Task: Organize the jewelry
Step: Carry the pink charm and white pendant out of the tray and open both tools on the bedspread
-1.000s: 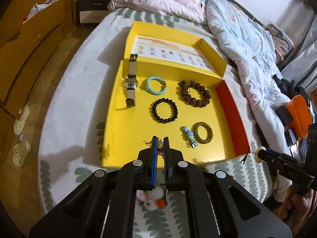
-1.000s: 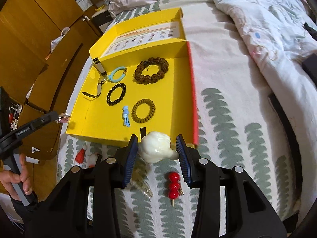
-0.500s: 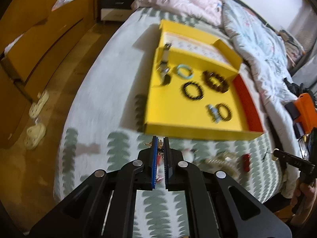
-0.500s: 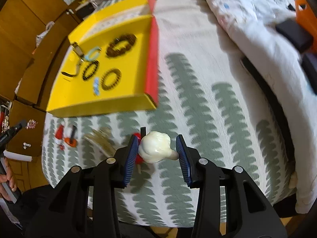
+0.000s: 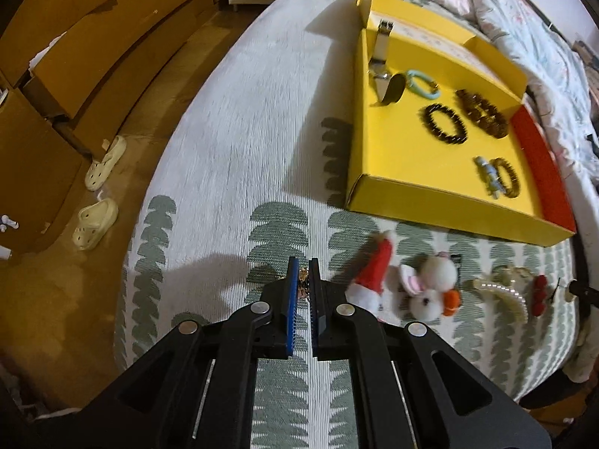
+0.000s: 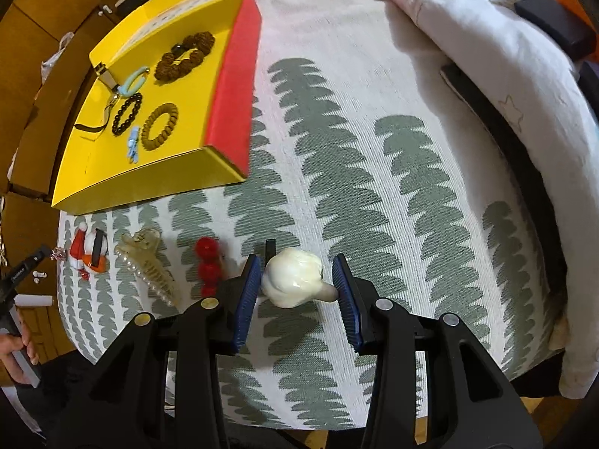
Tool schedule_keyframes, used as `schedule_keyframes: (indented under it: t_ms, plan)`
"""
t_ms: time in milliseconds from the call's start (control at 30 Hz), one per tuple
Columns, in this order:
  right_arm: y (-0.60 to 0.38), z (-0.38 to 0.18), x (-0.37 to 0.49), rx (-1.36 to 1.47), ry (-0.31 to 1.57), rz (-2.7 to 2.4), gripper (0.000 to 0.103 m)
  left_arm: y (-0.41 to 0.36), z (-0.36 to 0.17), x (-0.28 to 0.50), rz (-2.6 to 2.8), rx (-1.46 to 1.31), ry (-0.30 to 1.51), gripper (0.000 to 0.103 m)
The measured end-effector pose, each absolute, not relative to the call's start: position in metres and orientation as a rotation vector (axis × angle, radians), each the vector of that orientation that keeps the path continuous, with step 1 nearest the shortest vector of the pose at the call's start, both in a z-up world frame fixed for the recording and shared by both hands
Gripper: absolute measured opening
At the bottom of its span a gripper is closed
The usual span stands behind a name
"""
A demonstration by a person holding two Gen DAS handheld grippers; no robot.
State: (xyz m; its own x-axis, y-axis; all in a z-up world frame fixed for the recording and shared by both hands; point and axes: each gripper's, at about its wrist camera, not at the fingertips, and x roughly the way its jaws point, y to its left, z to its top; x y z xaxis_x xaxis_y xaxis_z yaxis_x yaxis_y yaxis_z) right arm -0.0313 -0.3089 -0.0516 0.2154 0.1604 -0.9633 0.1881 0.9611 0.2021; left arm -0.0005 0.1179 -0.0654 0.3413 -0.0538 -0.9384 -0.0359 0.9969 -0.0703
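My left gripper (image 5: 303, 267) is shut on a small gold jewelry piece (image 5: 303, 280), held above the bedspread left of the yellow tray (image 5: 393, 157). My right gripper (image 6: 295, 265) is shut on a cream-white hair clip (image 6: 292, 277), above the bedspread right of the tray (image 6: 86, 157). In the tray lie a watch (image 5: 382, 71), a light-blue ring bracelet (image 5: 421, 84), a black bead bracelet (image 5: 445, 123), a brown bead bracelet (image 5: 483, 112), and a brown coil hair tie (image 5: 507, 177) with a small blue charm (image 5: 488, 177).
On the bedspread in front of the tray lie a red santa-hat clip (image 5: 374, 273), a white plush mouse clip (image 5: 430, 284), a pearl claw clip (image 6: 149, 265) and a red berry clip (image 6: 207, 265). Slippers (image 5: 97, 220) lie on the floor at the left. A quilt (image 6: 486, 37) is heaped at the right.
Both grippers have pulled back from the tray and apart: the left swung left, the right swung right. Each still holds its item. The loose clips in front of the tray have come into view.
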Motion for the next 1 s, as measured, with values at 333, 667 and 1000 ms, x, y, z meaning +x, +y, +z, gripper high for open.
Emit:
schedule_keyframes:
  t_ms: [333,667,1000]
  plan:
    - [-0.324,-0.068,-0.024,0.312,1.385,-0.050,0.044,0.107,-0.079,-0.006,-0.023,-0.046,1.271,0.012]
    - [-0.319,-0.041,-0.025,0.283,1.302,-0.076,0.060,0.106,-0.051,-0.006,-0.016,-0.046,1.177,0.049]
    - [-0.294,0.006,-0.015,0.299,1.074,0.004,0.060,0.088,-0.019,0.005,-0.094,-0.071,1.072,0.054]
